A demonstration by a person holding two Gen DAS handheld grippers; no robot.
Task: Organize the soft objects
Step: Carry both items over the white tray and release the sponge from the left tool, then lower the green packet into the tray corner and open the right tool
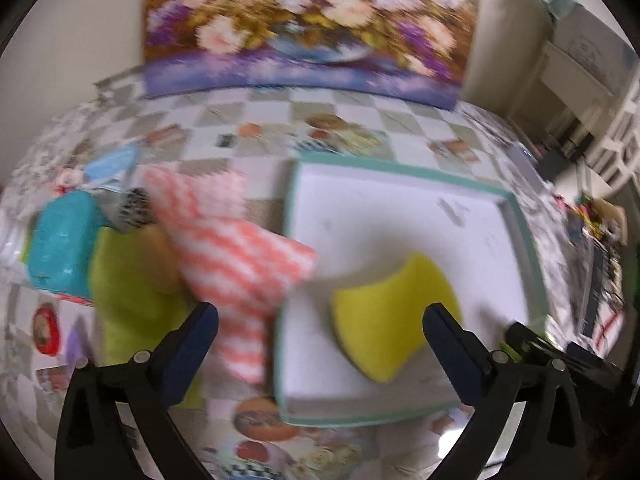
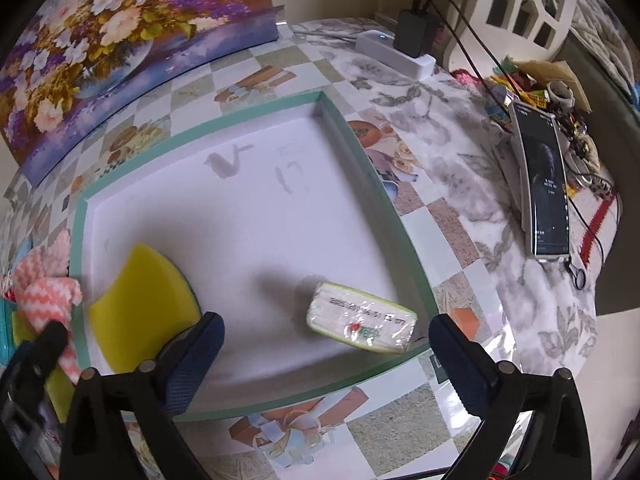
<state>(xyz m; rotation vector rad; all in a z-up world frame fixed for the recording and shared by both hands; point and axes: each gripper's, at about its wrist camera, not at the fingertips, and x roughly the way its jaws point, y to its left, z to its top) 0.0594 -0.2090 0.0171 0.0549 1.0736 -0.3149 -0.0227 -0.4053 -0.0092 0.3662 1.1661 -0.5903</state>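
A shallow white tray with a teal rim (image 1: 404, 170) (image 2: 352, 144) lies on the table. A yellow sponge (image 1: 384, 312) (image 2: 140, 304) lies in its near left part. A wrapped tissue pack (image 2: 362, 324) lies in its near right part. A pink-and-white striped cloth (image 1: 232, 248) (image 2: 44, 284) lies left of the tray, overlapping its rim. Beside it are a green cloth (image 1: 128, 284) and a turquoise item (image 1: 60, 244). My left gripper (image 1: 320, 316) is open above the tray's left edge, empty. My right gripper (image 2: 326, 328) is open over the tray's near edge, empty.
A floral painting (image 1: 304, 24) (image 2: 120, 40) leans at the table's back. A phone (image 2: 546, 192), a charger on a white power strip (image 2: 404, 48), cables and small clutter (image 2: 536, 92) sit on the right. A white chair (image 2: 528, 4) stands beyond.
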